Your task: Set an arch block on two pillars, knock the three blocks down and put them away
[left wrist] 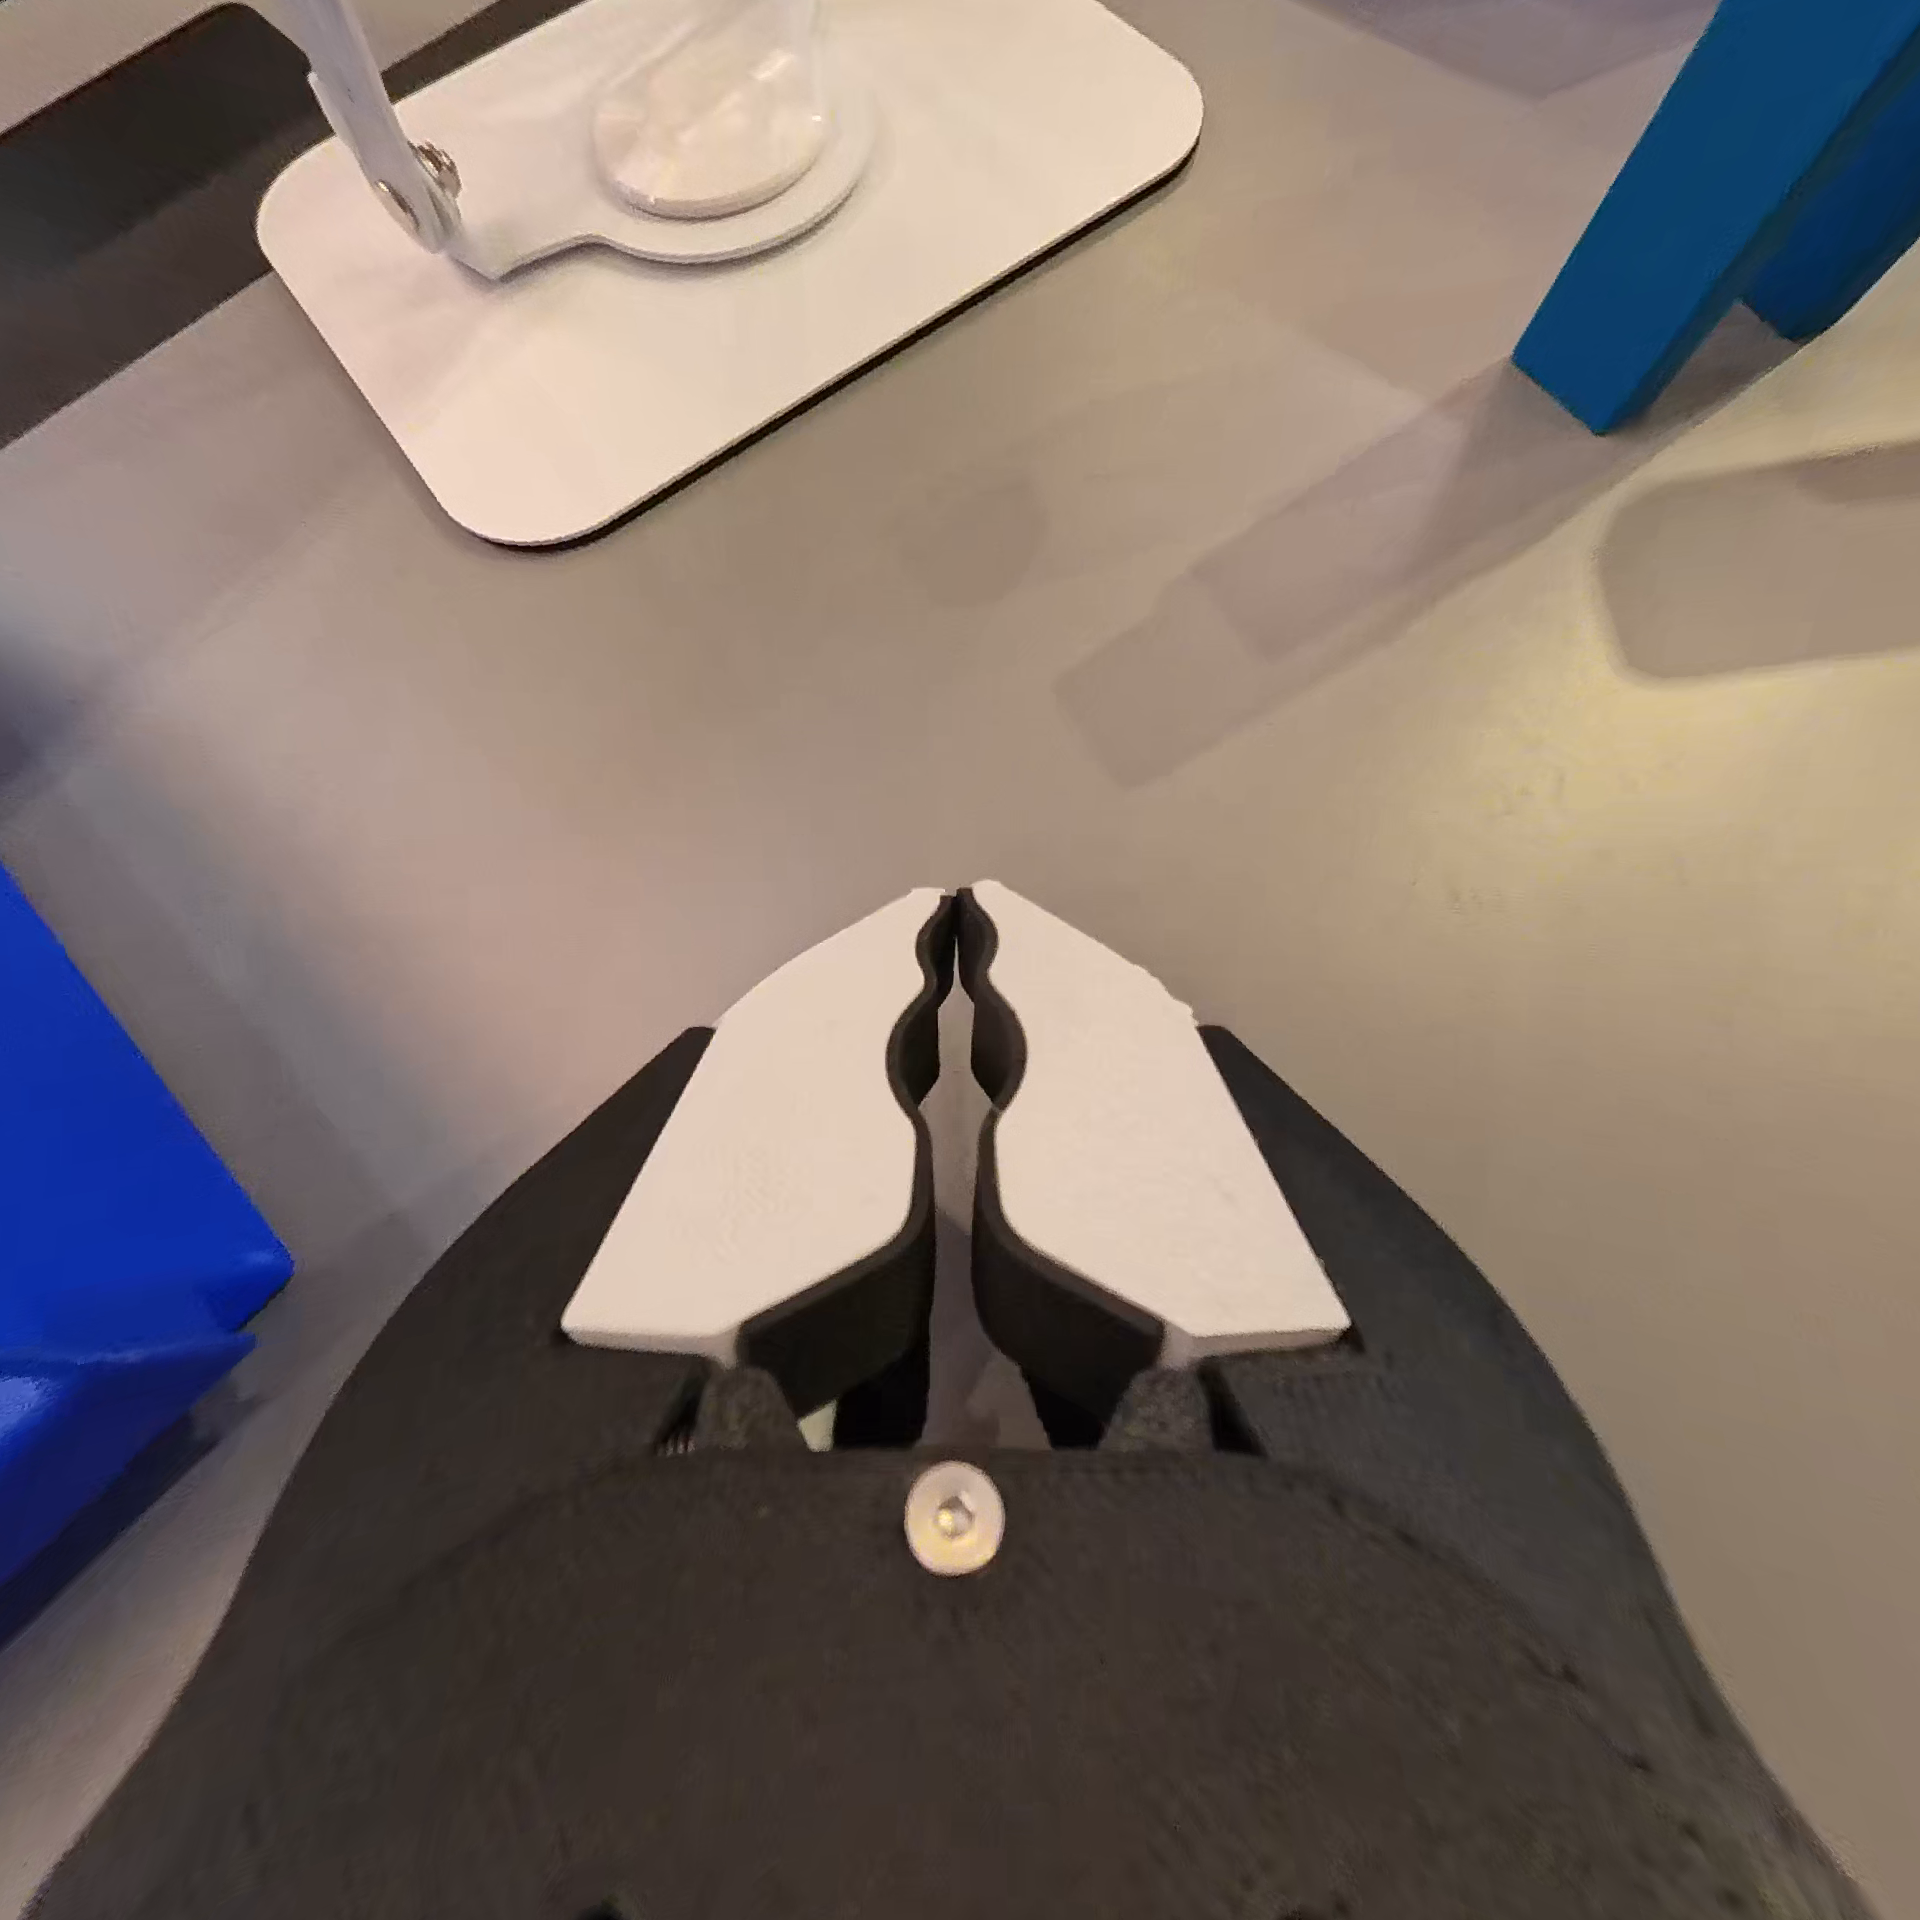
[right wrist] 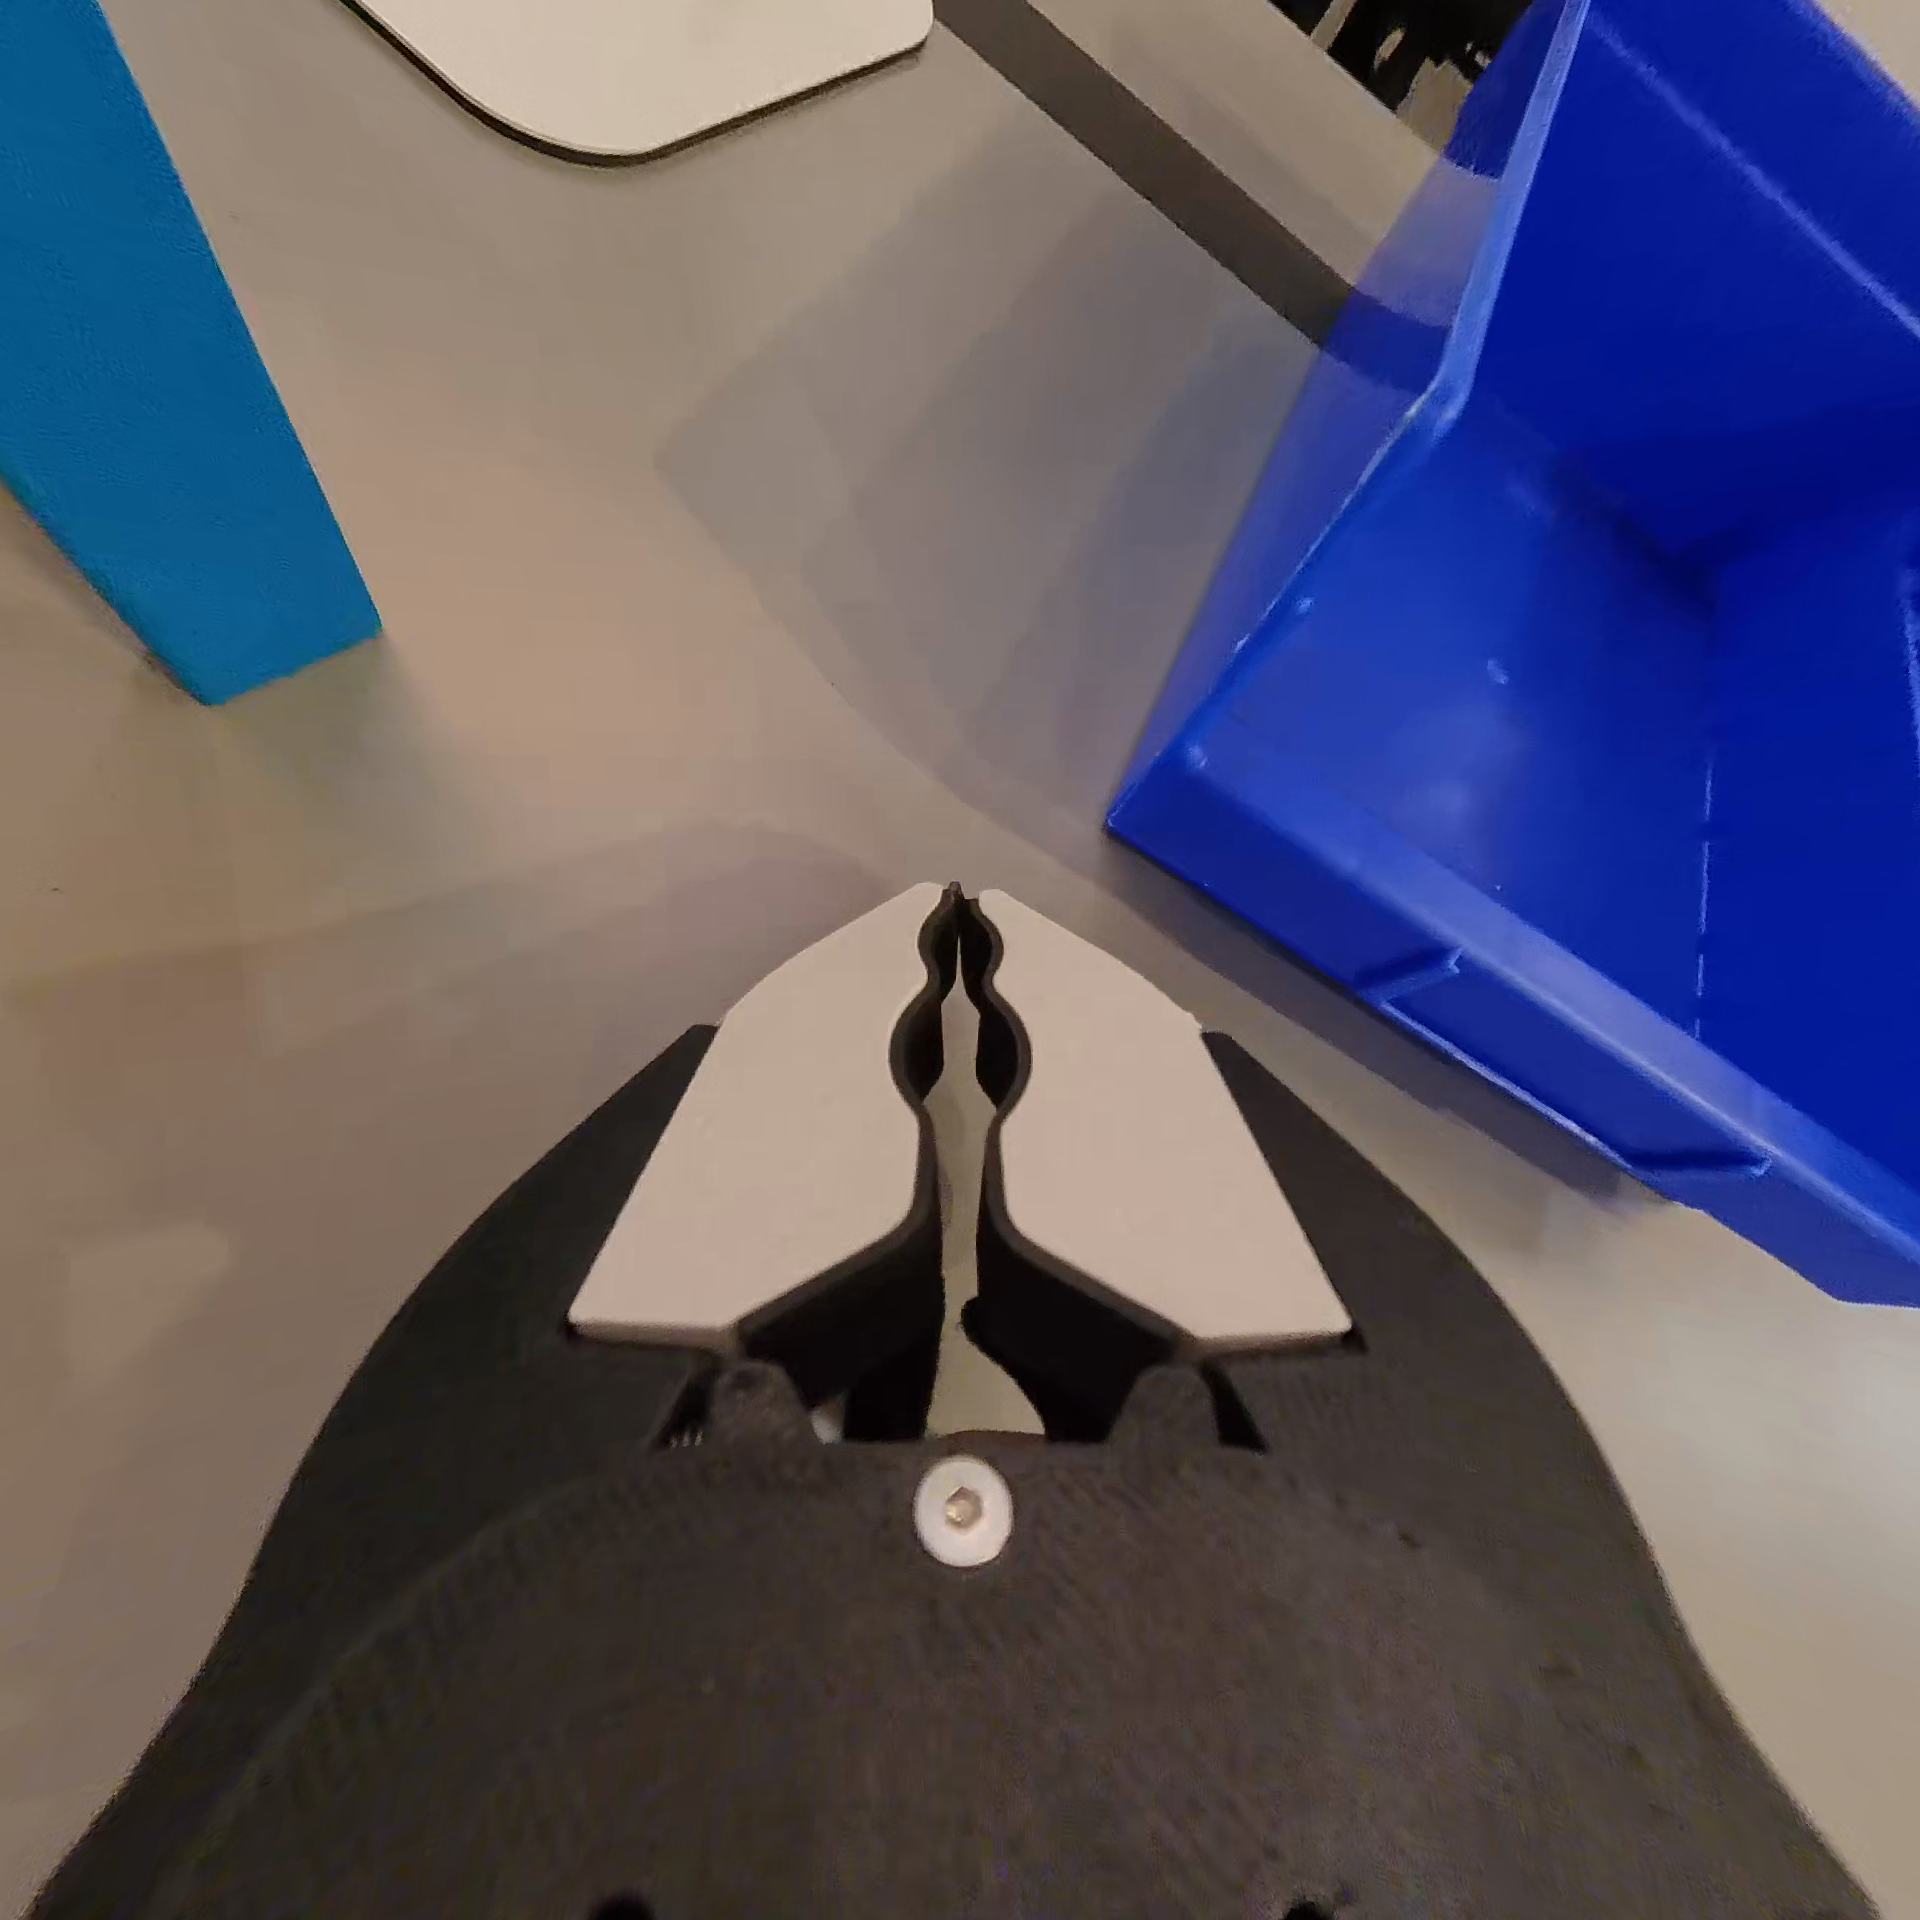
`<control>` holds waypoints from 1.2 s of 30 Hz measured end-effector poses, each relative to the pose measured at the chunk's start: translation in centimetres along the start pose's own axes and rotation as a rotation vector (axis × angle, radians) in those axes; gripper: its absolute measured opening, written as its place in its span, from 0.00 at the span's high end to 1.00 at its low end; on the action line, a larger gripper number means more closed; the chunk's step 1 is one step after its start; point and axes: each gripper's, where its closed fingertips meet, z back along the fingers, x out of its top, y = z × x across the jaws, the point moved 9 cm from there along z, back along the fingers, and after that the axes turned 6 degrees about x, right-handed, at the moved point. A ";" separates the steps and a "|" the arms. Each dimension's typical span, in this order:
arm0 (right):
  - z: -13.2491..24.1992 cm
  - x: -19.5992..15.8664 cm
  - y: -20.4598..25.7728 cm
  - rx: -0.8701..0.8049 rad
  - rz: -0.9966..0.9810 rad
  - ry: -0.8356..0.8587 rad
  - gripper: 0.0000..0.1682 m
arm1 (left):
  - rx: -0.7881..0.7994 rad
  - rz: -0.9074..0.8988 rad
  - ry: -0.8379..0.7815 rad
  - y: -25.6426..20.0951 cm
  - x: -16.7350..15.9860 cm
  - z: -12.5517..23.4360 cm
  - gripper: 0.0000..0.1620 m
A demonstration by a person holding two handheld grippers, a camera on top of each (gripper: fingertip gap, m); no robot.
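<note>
In the left wrist view, two light-blue pillar blocks (left wrist: 1704, 218) stand upright on the grey table at the top right, one behind the other. My left gripper (left wrist: 956, 899) is shut and empty, low over the table, well short of them. In the right wrist view, one light-blue pillar (right wrist: 156, 374) stands at the left edge. My right gripper (right wrist: 956, 896) is shut and empty, over bare table between that pillar and a dark-blue bin (right wrist: 1558, 727). I see no arch block in either view.
A white stand base (left wrist: 727, 343) with a hinged white arm and a clear disc sits at the far left of the table; its corner shows in the right wrist view (right wrist: 665, 73). A dark-blue bin corner (left wrist: 94, 1247) lies left of my left gripper. A dark strip (right wrist: 1174, 156) crosses the table. Left tips to right tips: about 35 centimeters. Measured from the fingertips, the light-blue pillar (right wrist: 156, 374) is 12 centimeters or so from the right gripper and 25 centimeters from the left.
</note>
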 end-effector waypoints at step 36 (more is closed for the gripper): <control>-0.5 9.5 9.9 0.493 0.231 -0.079 0.86 | 0.095 0.180 -0.188 4.6 -0.6 5.0 1.00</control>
